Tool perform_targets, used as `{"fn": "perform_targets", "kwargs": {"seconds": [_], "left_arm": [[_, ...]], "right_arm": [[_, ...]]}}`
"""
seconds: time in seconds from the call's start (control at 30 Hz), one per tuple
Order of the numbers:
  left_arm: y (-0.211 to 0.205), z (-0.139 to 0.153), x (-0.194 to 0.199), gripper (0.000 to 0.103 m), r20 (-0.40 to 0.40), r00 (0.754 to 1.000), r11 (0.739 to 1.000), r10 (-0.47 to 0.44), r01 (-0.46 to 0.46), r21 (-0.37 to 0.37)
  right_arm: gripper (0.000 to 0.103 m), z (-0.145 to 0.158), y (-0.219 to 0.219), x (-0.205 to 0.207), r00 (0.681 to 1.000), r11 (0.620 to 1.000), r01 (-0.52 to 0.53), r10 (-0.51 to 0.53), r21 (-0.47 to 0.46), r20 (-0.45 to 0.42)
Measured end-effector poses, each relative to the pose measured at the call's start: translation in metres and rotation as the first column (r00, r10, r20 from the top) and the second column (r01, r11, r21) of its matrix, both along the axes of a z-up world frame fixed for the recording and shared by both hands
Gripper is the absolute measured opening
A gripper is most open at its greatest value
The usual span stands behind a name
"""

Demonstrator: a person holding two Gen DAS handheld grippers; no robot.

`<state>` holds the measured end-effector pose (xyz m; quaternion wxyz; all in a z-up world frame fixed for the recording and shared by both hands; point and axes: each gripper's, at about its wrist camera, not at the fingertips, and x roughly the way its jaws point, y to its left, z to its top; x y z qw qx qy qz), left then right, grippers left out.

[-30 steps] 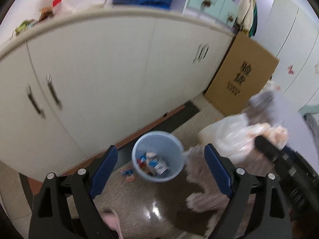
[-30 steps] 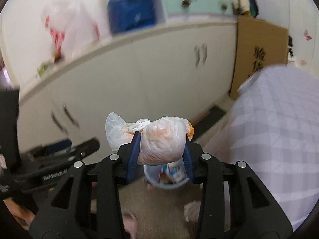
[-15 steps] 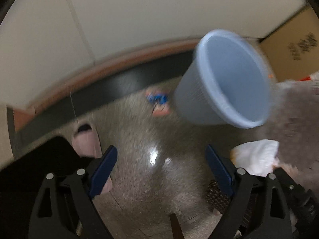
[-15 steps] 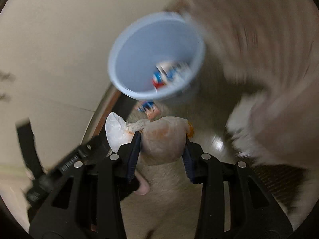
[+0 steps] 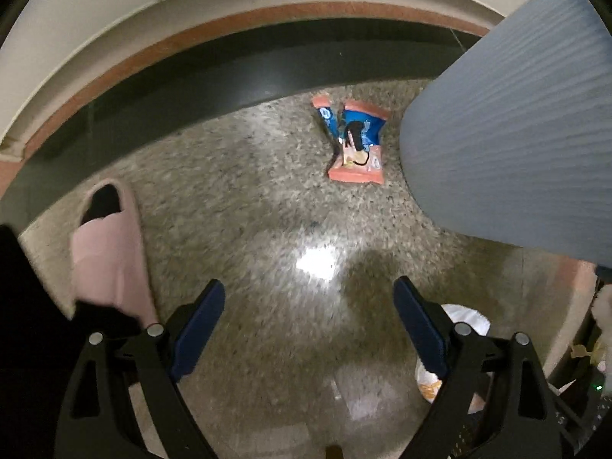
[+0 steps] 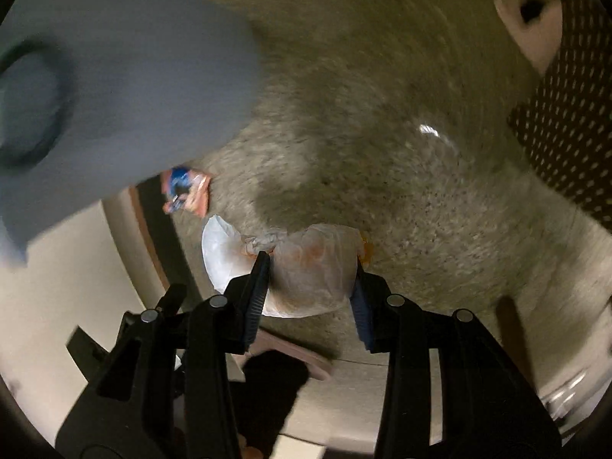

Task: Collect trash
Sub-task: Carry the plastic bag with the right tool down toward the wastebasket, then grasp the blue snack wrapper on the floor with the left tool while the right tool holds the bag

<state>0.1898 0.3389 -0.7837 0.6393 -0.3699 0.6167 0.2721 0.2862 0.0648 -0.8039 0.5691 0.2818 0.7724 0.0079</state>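
**A:** Right gripper (image 6: 311, 287) is clamped on the bag (image 6: 306, 267) — a knotted white plastic one with orange stains — low over the floor, beside the bin (image 6: 126, 88) rather than above it.

**B:** That's the worry. The bag is soft, pinched at its middle; let go here and it lands on the floor next to the bin, not in it. Swing it in carelessly and it could knock that light bin over.

**A:** Left gripper (image 5: 306, 329)?

**B:** Jaws wide apart, nothing between them, pointing down at bare floor. The wrapper (image 5: 355, 141) — blue and orange — lies flat just beside the bin's base, ahead of those jaws. Flat foil on polished stone could skid away instead of lifting.

**A:** And the room?

**B:** Speckled, glossy stone floor (image 5: 248, 210) with a lamp glare. On the wrapper's far side from the bin, a pink slipper (image 5: 107, 252); behind the wrapper, a dark kickboard under pale cabinets (image 5: 95, 26).
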Motion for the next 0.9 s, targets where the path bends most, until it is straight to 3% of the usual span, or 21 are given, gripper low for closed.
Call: {"fn": "perform_targets", "kwargs": {"seconds": [0.1, 0.3, 0.73, 0.83, 0.9], "left_arm": [[0.005, -0.020, 0.008, 0.087, -0.011, 1.000, 0.999, -0.018, 0.018, 0.028], [0.015, -0.041, 0.027, 0.087, 0.050, 0.997, 0.996, -0.060, 0.057, 0.062], [0.043, -0.068, 0.062, 0.087, 0.134, 0.987, 0.994, -0.085, 0.074, 0.086], [0.048, -0.075, 0.075, 0.079, 0.131, 0.986, 0.992, -0.104, 0.095, 0.079], [0.050, -0.078, 0.082, 0.068, 0.125, 0.986, 0.992, -0.113, 0.105, 0.071]], "right_arm": [[0.039, -0.024, -0.003, -0.002, 0.997, 0.998, 0.063, -0.063, 0.003, -0.040], [0.040, -0.047, 0.002, 0.017, 0.995, 0.996, 0.090, -0.090, 0.011, -0.051], [0.040, -0.079, 0.008, 0.026, 0.968, 0.967, 0.242, -0.234, 0.083, -0.091], [0.040, -0.081, 0.007, 0.028, 0.963, 0.962, 0.261, -0.252, 0.087, -0.094], [0.040, -0.084, 0.007, 0.029, 0.958, 0.956, 0.278, -0.268, 0.094, -0.104]]}}
